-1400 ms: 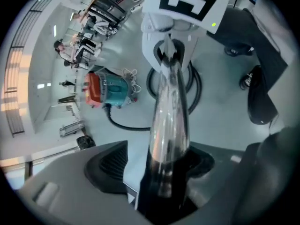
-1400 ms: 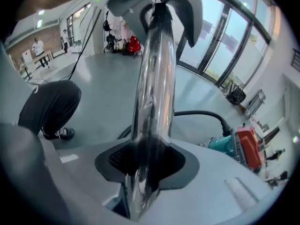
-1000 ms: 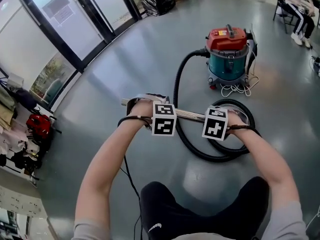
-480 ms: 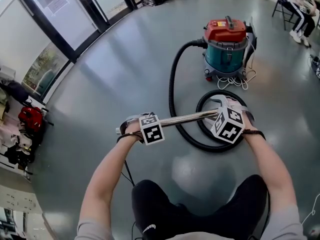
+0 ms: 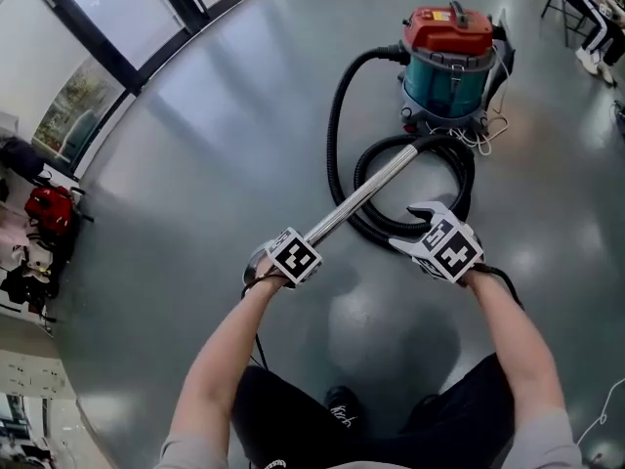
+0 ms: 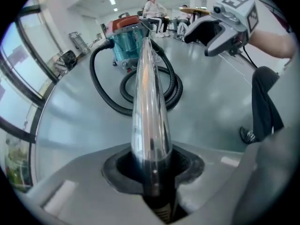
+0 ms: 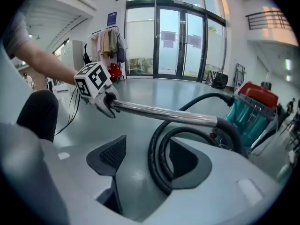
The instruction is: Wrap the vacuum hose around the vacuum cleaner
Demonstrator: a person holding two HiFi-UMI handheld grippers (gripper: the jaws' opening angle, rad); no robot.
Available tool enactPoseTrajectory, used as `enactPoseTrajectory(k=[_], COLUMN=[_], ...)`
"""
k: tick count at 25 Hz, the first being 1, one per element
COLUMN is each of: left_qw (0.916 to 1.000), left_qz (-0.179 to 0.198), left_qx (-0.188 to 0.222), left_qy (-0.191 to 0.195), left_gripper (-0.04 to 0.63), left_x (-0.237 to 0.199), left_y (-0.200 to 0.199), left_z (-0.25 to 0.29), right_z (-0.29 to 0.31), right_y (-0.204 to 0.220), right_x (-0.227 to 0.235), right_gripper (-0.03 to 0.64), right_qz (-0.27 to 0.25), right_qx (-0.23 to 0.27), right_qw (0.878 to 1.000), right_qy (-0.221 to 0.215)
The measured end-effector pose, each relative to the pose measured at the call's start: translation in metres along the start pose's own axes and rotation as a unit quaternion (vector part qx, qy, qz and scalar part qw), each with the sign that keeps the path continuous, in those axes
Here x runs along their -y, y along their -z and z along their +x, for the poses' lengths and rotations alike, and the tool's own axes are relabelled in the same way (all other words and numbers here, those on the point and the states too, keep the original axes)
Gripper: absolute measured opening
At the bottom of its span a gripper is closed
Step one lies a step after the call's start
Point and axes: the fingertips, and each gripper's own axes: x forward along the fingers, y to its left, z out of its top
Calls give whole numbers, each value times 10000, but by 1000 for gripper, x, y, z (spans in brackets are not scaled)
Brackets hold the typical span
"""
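The vacuum cleaner [image 5: 449,57], red lid on a teal drum, stands on the grey floor at the top right. Its black hose [image 5: 337,130] runs from the drum and coils on the floor [image 5: 459,179] in front of it. A chrome wand [image 5: 361,193] joins the hose end. My left gripper [image 5: 283,257] is shut on the wand's near end [image 6: 150,125], which points at the vacuum [image 6: 126,36]. My right gripper [image 5: 439,242] is open, right of the wand. A double loop of hose [image 7: 157,163] lies between its jaws, against the right one, clear of the left pad [image 7: 115,153].
A white power cord [image 5: 493,130] lies beside the vacuum. Glass doors [image 5: 117,27] run along the far left, with a red bag [image 5: 44,208] and clutter below them. A seated person [image 5: 586,8] is at the top right. My legs are at the bottom edge.
The wand swung from lying crosswise to pointing at the vacuum. My right gripper let go of its far end and dropped back right. The hose coil shifted closer to the vacuum.
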Motion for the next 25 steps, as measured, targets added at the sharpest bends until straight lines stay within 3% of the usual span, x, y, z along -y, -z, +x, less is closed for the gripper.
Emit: enactPoseTrajectory(k=[5,10,13,18,21,25], left_qw=[9912,9809,9720,9516,9394,9282], left_qz=[-1238,-1809,-2160,-2794,-3092,-3374], left_qx=[328,588,778,1061,1196,1315], left_qy=[321,401,494,722,878,850], left_gripper=[137,137,137,137,137,137], left_x=[31,57,77,116,138,160], left_y=[1,-5,-9,-17,-25,-28], left_z=[38,65,79,94,102,114], right_z=[29,46,59,83,99,120], right_y=[10,30,39,47,55,71], right_x=[-15,-23,-23,-27,-29,-31], right_gripper=[316,308,311,353,357,350], right_qz=[738,1594,2428,3701,3943,3877], right_qx=[238,371,533,883,887,723], right_qw=[9963,9850,9666,9205,9088,9136], right_qy=[-378,-544,-628,-891,-1034,-989])
